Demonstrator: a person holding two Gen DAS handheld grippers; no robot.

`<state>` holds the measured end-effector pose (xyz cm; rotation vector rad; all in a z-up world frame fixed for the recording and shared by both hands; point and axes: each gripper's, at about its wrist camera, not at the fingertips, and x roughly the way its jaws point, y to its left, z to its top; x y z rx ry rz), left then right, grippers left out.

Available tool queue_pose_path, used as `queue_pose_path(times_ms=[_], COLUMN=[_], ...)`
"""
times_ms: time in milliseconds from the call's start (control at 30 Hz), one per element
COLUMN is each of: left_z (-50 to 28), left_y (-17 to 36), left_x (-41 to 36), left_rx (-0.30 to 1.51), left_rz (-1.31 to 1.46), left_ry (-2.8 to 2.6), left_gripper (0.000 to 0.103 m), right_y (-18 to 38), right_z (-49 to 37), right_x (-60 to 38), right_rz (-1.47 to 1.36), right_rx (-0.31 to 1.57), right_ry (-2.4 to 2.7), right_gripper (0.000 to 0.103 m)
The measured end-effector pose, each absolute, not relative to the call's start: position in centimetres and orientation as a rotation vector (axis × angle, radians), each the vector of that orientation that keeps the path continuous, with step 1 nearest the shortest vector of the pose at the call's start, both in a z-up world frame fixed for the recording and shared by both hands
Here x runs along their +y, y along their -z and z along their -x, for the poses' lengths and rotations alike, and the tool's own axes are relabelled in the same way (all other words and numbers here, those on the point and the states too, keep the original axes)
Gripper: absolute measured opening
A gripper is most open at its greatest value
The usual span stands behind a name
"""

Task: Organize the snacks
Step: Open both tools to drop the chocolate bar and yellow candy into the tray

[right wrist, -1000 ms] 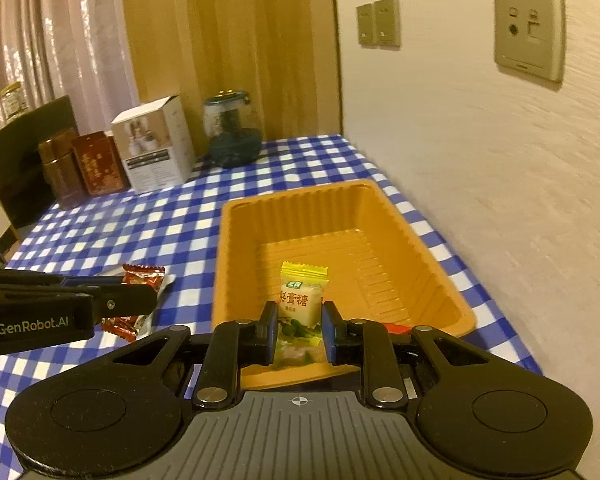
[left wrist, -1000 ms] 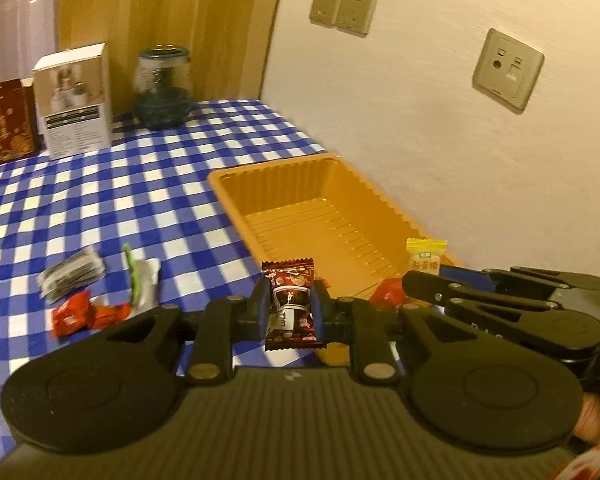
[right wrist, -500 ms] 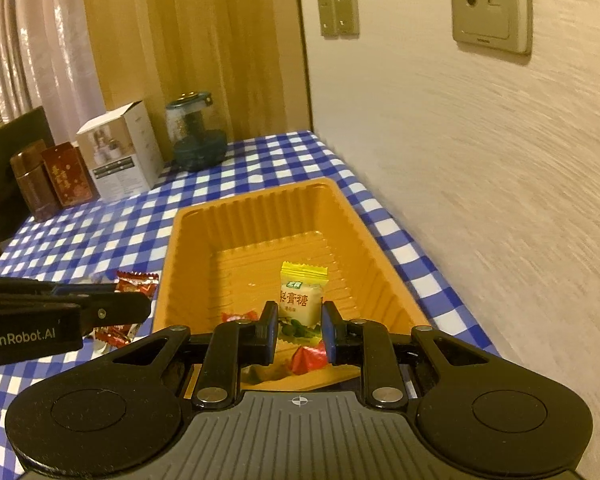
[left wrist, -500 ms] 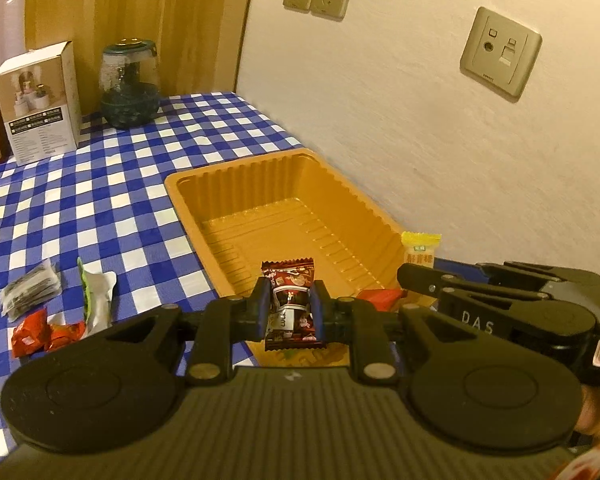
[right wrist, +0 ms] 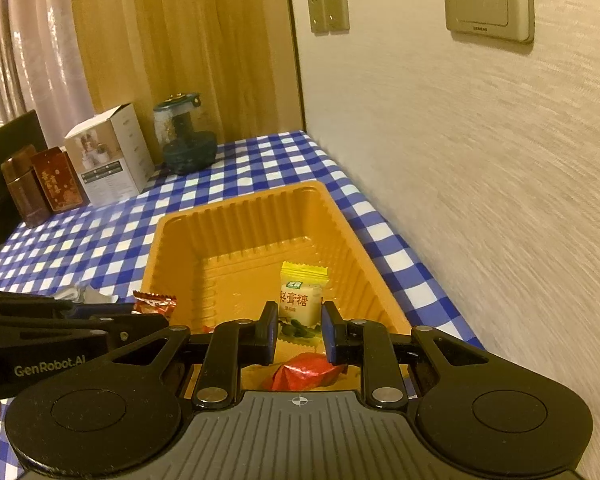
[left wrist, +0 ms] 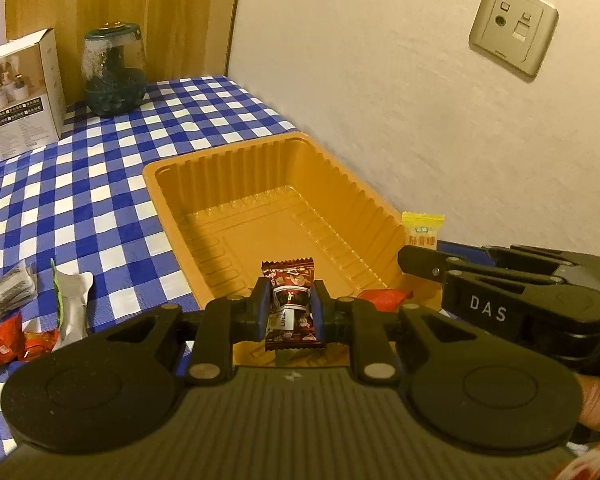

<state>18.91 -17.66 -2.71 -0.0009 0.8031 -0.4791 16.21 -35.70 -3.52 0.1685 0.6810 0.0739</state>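
Checkered tablecloth (left wrist: 112,184) by wall. Orange tray (left wrist: 220,168) holds one red candy (right wrist: 304,372). Left gripper (left wrist: 288,314) clamps dark red candy (left wrist: 290,300), right gripper (right wrist: 300,330) clamps yellow candy (right wrist: 302,300), both over tray, not released. Several loose snacks (left wrist: 32,312) remain on cloth.

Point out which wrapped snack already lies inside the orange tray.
The red-wrapped candy at the orange tray's near end. The yellow candy and dark red candy are held in jaws.

black tongs (left wrist: 289,312), blue pads (right wrist: 327,330), silver rivets
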Motion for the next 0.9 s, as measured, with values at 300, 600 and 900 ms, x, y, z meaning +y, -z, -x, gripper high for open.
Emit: queue_pose_path(times_ms=[300,600,900], left_z=[-19.8,-19.6,-18.2], left_y=[3.4,3.4,3.4], left_x=[-18.0,-17.4,-15.1], left_rx=[0.804,0.808,0.799], left_rz=[-0.008,-0.004,0.012], left_ry=[0.468,0.465,0.424], left_gripper=[0.022,0.022,0.023], right_y=[3.9,3.8,3.5], right_z=[-16.3,-16.3,-16.6], right_x=[-35.6,-35.4,-34.6], right_rz=[-0.174,-0.173,-0.169], right_rx=[0.687,0.686,0.679], right_ry=[-0.071,-0.077,-0.093], right_gripper=[0.023,0.023,0.023])
